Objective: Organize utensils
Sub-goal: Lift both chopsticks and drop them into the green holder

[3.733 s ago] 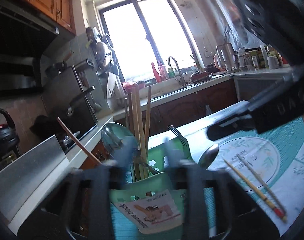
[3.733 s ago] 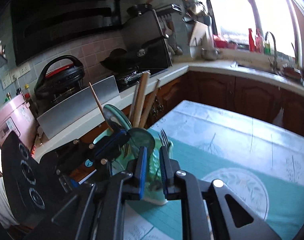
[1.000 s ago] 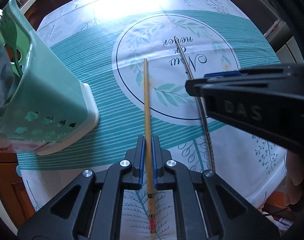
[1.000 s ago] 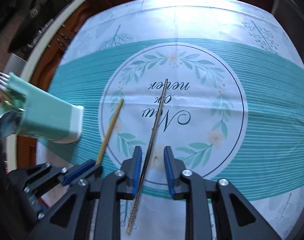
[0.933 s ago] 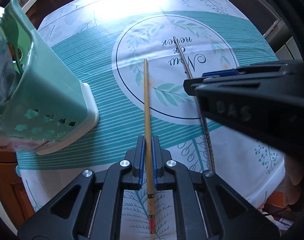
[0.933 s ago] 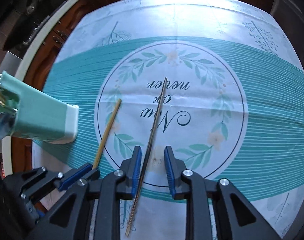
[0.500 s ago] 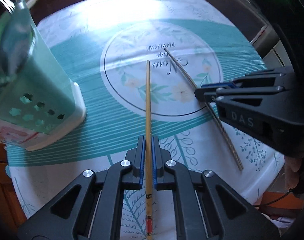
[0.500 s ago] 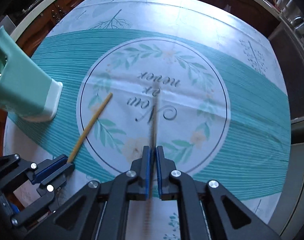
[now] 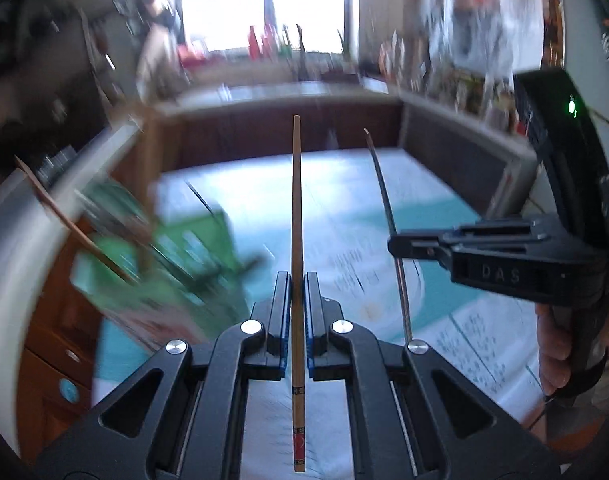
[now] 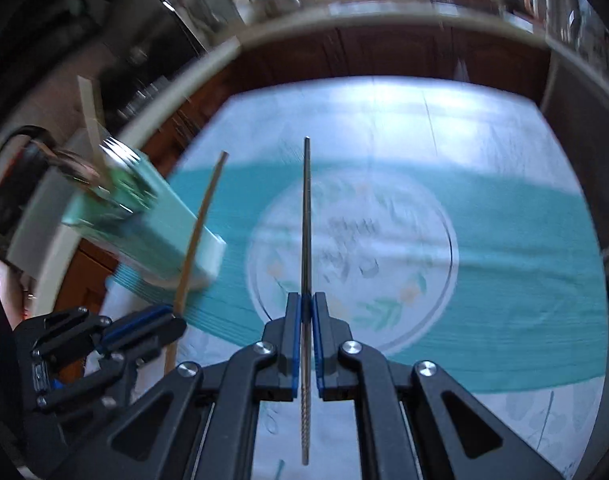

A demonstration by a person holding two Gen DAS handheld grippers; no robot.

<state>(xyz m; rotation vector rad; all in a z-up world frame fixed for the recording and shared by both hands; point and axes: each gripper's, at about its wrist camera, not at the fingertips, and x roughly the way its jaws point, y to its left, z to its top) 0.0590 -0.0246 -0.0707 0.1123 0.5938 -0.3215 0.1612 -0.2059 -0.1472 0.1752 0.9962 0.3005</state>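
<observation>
My left gripper [image 9: 297,280] is shut on a wooden chopstick [image 9: 296,200] and holds it in the air, tip pointing forward. My right gripper [image 10: 306,300] is shut on a metal chopstick [image 10: 306,208], also lifted off the tablecloth. The green utensil holder [image 9: 156,272] stands at the table's left edge with several utensils in it, blurred. In the right wrist view the holder [image 10: 144,224] is to the left, with the left gripper [image 10: 144,326] and its wooden chopstick [image 10: 200,228] just in front of it. The right gripper [image 9: 400,246] shows in the left wrist view with the metal chopstick [image 9: 384,196].
A teal and white tablecloth [image 10: 504,220] covers the table. Wooden cabinets [image 10: 384,52] and a counter run behind it. A window [image 9: 304,0] with bottles on its sill lies beyond. Both views are motion-blurred.
Both grippers have lifted their chopsticks off the tablecloth and tilted up towards level. The right gripper shut on the metal chopstick about half a second ago.
</observation>
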